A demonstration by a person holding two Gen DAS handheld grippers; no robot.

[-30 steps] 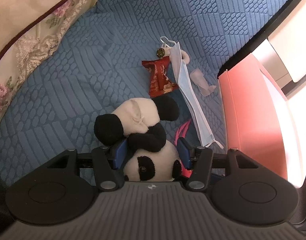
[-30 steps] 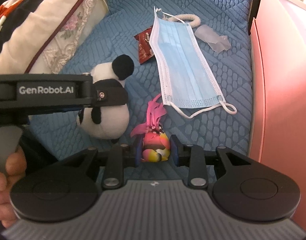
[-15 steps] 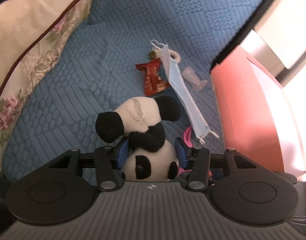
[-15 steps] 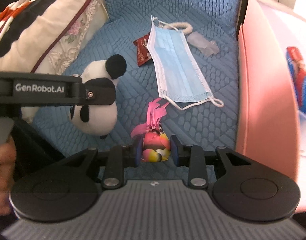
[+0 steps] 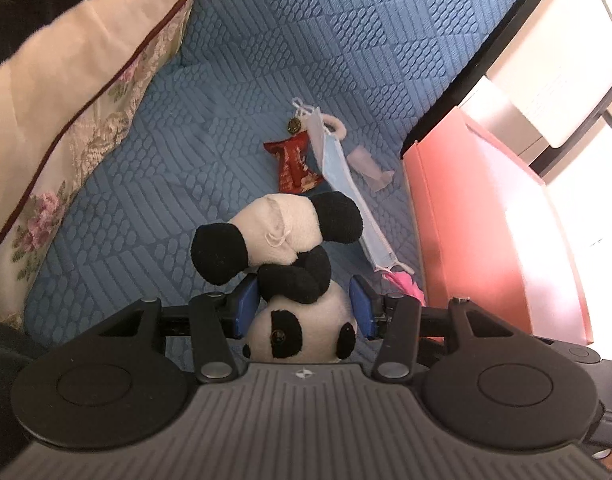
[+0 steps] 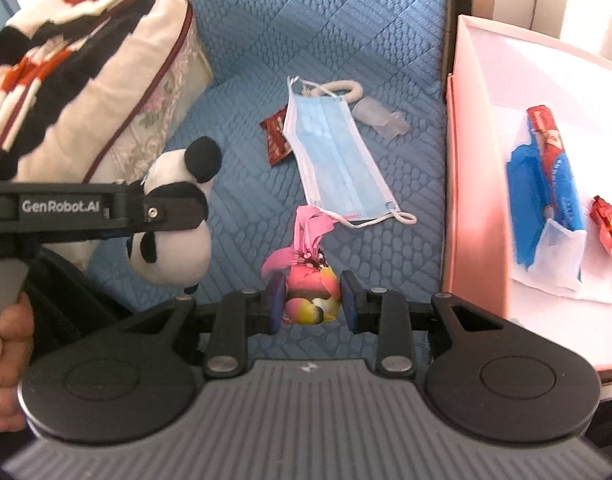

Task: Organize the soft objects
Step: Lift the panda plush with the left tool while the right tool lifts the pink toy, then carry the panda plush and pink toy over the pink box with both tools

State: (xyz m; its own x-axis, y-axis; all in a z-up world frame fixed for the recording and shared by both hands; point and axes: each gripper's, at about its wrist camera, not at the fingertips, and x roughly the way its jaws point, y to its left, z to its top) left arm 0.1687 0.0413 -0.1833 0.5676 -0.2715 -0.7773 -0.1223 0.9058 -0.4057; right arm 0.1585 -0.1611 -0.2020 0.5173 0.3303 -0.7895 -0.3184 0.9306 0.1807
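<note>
Already both sets of jaws were clamped: the left gripper (image 5: 304,307) on the panda plush (image 5: 294,264), the right gripper (image 6: 310,305) on the pink feathered toy (image 6: 310,296), each toy off the blue quilt (image 5: 306,60). Left of the pink box (image 6: 471,160), the face mask (image 6: 335,160) and red wrapper (image 5: 294,164) lay on the quilt. I judged this the carry step; next, each toy had to clear the box wall and be let go inside.
</note>
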